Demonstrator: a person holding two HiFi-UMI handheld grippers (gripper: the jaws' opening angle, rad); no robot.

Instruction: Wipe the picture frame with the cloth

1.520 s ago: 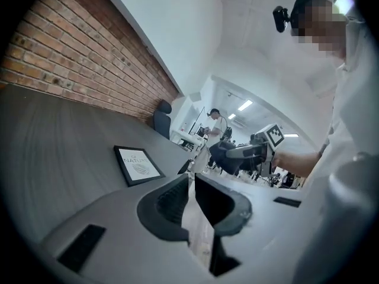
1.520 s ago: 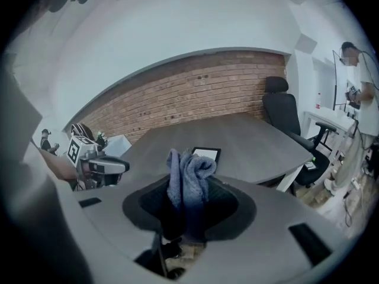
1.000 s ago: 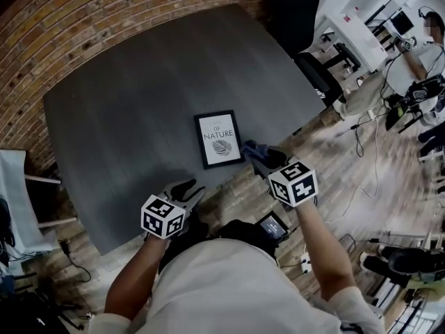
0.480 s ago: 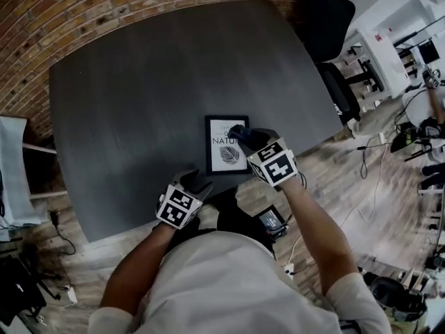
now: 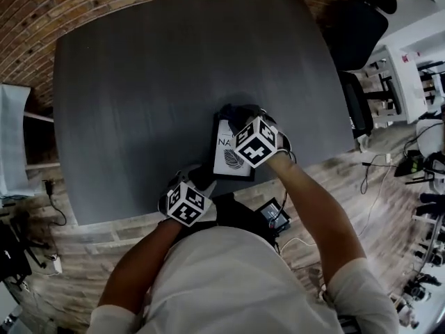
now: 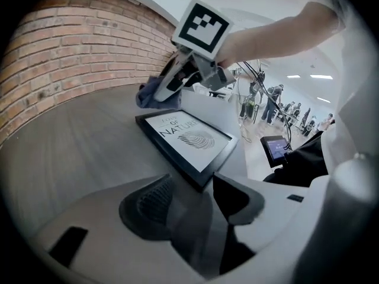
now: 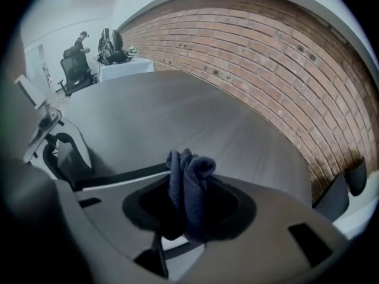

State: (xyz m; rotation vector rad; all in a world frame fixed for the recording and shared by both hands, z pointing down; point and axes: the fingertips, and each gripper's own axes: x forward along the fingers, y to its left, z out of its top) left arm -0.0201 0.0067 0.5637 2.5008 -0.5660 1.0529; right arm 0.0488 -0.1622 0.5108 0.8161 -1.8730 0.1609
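One picture frame (image 5: 226,160) lay near the counter's (image 5: 139,82) 6 o'clock edge. Your right tongs (image 7: 188,209) gripped the blue cloth (image 7: 186,182) over its 12 o'clock end. Your left tongs (image 6: 198,191) stood open and empty by its 7 o'clock corner.

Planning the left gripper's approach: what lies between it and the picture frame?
Only bare table: in the left gripper view, the open left gripper faces the near corner of the picture frame.
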